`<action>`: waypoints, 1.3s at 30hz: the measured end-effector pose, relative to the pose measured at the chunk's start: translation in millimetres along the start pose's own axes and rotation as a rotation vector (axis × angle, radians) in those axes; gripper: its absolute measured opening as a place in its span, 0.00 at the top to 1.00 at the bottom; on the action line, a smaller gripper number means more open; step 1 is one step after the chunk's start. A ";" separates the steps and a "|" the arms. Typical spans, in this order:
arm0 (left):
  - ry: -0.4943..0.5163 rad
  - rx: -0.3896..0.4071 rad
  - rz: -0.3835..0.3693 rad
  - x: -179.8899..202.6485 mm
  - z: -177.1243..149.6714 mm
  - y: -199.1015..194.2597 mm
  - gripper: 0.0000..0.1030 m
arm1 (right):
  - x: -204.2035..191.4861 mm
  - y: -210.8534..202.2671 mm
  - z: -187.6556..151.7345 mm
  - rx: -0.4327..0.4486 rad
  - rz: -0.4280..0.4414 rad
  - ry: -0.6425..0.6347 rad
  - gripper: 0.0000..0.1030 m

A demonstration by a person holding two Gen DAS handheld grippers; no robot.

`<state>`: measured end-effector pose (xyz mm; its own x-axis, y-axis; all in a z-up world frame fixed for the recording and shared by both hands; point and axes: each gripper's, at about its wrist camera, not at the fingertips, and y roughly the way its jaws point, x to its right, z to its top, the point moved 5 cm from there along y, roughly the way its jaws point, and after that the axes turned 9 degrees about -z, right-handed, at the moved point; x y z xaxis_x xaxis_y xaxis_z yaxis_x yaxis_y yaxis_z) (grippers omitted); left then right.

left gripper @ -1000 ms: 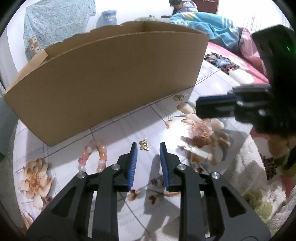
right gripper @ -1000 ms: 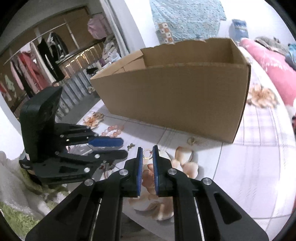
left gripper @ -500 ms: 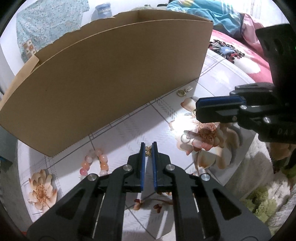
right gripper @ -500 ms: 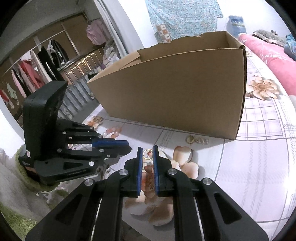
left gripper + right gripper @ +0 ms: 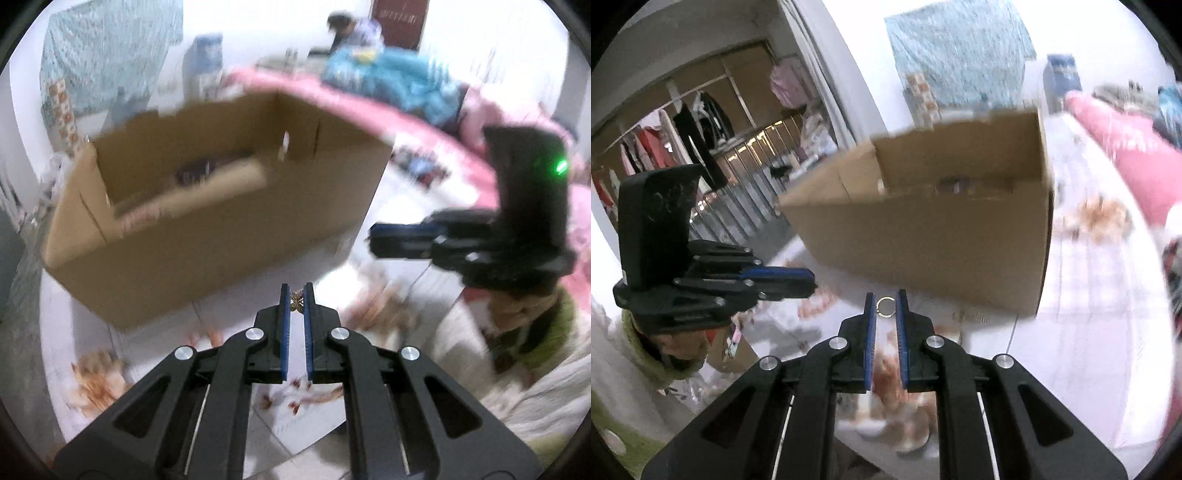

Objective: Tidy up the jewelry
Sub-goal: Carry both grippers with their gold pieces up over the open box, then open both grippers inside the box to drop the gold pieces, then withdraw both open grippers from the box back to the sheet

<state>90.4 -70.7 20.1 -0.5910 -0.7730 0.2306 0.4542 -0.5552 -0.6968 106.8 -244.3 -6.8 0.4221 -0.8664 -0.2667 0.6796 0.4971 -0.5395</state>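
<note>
Blurring hides the cardboard box's (image 5: 207,229) contents.

No text, label or number can be read anywhere.

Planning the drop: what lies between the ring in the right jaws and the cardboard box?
In the right wrist view, only bare floral cloth shows between the ring and the cardboard box.

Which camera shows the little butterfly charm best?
The left wrist view: the butterfly charm sits sharp between the left gripper's tips, pinched there. In the right wrist view that gripper appears side-on and the charm cannot be made out.
</note>
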 end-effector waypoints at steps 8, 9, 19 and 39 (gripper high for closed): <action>0.007 0.076 0.044 -30.3 77.4 -8.5 0.94 | 8.7 5.7 86.2 0.031 -0.011 -0.043 0.89; -0.021 0.027 0.056 -45.8 87.6 5.5 0.94 | 13.0 14.5 94.1 0.000 -0.018 -0.042 0.89; -0.165 -0.353 0.091 -121.3 113.0 100.7 0.94 | 38.0 113.3 112.7 -0.389 -0.109 -0.099 0.89; -0.205 -0.250 0.109 -124.4 133.0 84.3 0.74 | 39.5 87.3 129.1 -0.313 -0.184 -0.148 0.88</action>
<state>290.9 -62.2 23.0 -0.3905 -0.8832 0.2597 0.3148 -0.3932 -0.8639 260.3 -229.1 38.7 0.4080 -0.9122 -0.0375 0.5458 0.2766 -0.7910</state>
